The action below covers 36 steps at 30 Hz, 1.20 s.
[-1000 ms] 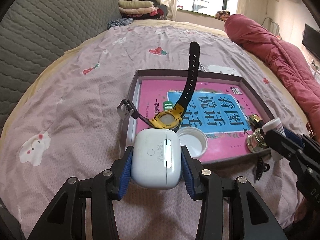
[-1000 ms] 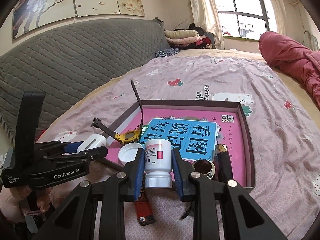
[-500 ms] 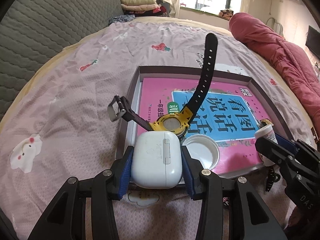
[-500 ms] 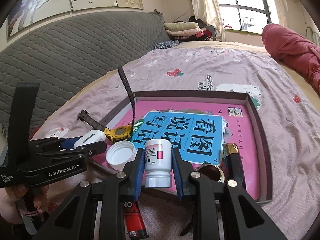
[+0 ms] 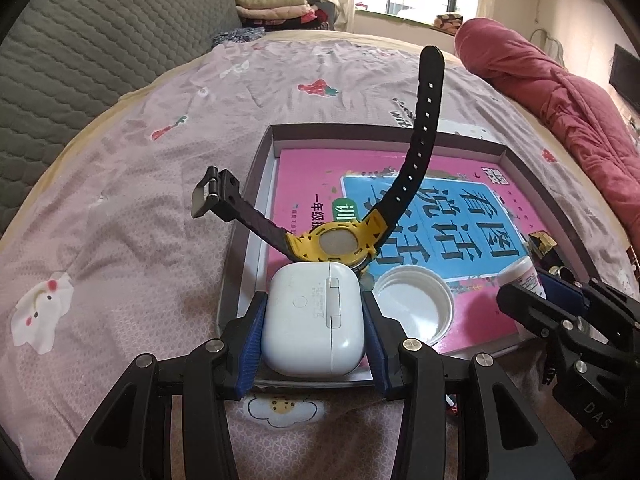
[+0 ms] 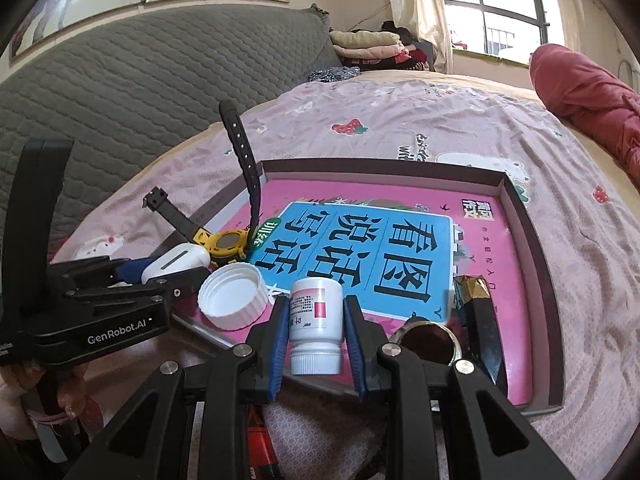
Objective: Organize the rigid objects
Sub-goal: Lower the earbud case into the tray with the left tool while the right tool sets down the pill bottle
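Note:
My left gripper (image 5: 314,332) is shut on a white earbud case (image 5: 314,316), held over the near left corner of a shallow brown box lid (image 5: 256,184) lined with a pink and blue book (image 5: 460,208). A yellow watch with black straps (image 5: 340,242) and a white jar cap (image 5: 414,306) lie just beyond the case. My right gripper (image 6: 316,332) is shut on a small white pill bottle (image 6: 316,320), upside down over the lid's near edge (image 6: 524,208). The left gripper (image 6: 120,304) with the earbud case (image 6: 178,260) shows at the left of the right wrist view.
A gold ring (image 6: 430,340) and a dark gold-capped tube (image 6: 480,320) lie in the lid at the right. A red lighter (image 6: 260,440) lies on the pink bedsheet (image 5: 132,200) below my right gripper. A red quilt (image 5: 560,100) lies at the right, a grey headboard (image 6: 140,92) at the left.
Both grippers have sunk and come closer to the box lid, each keeping its grip. The earbud case now hangs over the lid's near corner.

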### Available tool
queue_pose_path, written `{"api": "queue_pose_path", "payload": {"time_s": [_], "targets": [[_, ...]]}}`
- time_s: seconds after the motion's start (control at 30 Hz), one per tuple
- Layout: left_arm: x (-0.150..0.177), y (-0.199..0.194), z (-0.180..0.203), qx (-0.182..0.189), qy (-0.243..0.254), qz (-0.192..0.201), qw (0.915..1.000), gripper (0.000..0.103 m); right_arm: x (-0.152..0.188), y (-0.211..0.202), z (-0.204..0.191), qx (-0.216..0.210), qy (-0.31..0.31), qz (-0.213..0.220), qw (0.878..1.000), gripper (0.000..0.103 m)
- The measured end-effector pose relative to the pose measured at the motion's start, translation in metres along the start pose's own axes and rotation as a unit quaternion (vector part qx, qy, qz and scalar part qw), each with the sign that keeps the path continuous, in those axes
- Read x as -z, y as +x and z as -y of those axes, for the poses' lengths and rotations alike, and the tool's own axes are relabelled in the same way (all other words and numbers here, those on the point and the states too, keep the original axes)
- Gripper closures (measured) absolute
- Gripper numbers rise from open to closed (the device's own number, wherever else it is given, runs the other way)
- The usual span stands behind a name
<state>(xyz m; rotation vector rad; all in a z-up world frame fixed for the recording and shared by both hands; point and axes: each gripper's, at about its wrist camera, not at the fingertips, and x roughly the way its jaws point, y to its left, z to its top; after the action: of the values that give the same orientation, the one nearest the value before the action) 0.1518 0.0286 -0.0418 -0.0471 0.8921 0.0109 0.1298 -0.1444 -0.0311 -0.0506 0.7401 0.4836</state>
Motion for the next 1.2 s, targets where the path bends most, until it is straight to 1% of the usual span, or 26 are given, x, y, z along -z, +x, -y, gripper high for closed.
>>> {"api": "queue_pose_path", "payload": {"time_s": [0.23, 0.57, 0.9, 1.2], "targets": [[0.001, -0.001, 0.002, 0.000, 0.005, -0.004, 1.0000, 0.057, 0.001, 0.003, -0.005, 0.018, -0.020, -0.002, 1.000, 0.076], [0.001, -0.001, 0.001, -0.002, 0.001, -0.006, 1.0000, 0.057, 0.001, 0.004, 0.003, 0.019, -0.002, -0.005, 1.000, 0.076], [0.003, -0.005, 0.002, -0.005, 0.005, -0.004, 1.0000, 0.057, 0.003, 0.003, 0.003, 0.018, 0.003, -0.004, 1.000, 0.076], [0.004, -0.012, 0.004, 0.001, 0.008, 0.000, 1.0000, 0.057, 0.004, 0.001, 0.005, 0.021, 0.003, -0.002, 1.000, 0.076]]}}
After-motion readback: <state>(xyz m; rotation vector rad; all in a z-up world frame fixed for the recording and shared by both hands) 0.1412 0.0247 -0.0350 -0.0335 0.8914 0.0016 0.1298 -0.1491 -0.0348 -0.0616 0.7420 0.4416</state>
